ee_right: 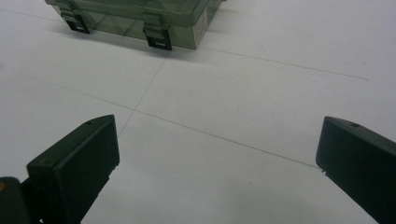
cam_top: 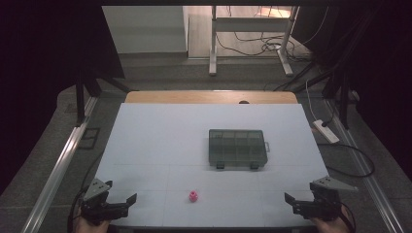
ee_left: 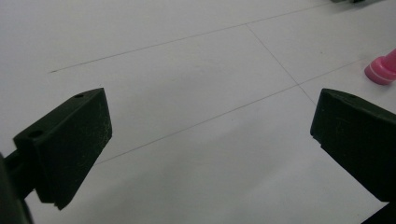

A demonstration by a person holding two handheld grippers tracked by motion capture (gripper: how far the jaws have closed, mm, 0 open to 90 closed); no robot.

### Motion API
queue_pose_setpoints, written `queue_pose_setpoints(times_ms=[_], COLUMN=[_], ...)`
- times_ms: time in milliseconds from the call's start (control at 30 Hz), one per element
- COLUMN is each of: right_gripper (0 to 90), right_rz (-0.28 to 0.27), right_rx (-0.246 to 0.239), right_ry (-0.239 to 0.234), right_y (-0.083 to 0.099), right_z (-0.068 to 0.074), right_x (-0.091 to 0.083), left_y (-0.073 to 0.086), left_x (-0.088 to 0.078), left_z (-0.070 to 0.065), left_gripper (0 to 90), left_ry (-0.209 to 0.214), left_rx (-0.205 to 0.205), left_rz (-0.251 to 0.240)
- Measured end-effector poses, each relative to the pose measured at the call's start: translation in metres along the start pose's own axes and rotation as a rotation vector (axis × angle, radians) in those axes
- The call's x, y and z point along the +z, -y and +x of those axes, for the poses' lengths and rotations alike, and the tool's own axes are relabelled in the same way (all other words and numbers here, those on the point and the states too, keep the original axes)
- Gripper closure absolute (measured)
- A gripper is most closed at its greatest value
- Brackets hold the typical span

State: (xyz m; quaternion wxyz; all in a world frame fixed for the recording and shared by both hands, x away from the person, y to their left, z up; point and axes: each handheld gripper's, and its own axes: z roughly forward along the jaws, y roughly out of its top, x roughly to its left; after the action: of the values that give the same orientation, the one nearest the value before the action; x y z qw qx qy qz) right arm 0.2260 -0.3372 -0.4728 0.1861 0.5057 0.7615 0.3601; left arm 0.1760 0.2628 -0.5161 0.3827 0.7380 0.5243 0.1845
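A small pink spool-like piece [cam_top: 193, 195] stands on the white table [cam_top: 160, 141] near its front edge. A dark see-through compartment box [cam_top: 238, 148] with two front latches lies shut at centre right. At the front left corner my left gripper [cam_top: 120, 191] is open and holds nothing, well left of the pink piece. In the left gripper view its jaws [ee_left: 210, 112] stand wide over bare table, the pink piece [ee_left: 383, 69] at the right edge. My right gripper [cam_top: 300, 194] is open at the front right corner. Its jaws [ee_right: 217, 135] face the box [ee_right: 140, 18] from a distance.
A wooden strip [cam_top: 211, 97] borders the table's far edge. A white power strip [cam_top: 325, 131] with cables lies off the right side. A desk frame [cam_top: 250, 39] stands on the floor beyond. Metal rails run along both sides.
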Motion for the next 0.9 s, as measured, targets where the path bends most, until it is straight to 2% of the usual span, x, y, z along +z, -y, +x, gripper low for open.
queue_pose_setpoints(times_ms=[900], right_gripper=[0.0], right_rz=[-0.005], right_rx=[-0.010], right_ry=[-0.002], right_y=[0.0001], right_z=[0.0010], right_x=[-0.0008], left_y=[-0.0001], left_x=[0.0002], left_z=[0.0017], left_gripper=[0.0], left_ry=[0.013], left_rx=[-0.013], left_rz=[0.001])
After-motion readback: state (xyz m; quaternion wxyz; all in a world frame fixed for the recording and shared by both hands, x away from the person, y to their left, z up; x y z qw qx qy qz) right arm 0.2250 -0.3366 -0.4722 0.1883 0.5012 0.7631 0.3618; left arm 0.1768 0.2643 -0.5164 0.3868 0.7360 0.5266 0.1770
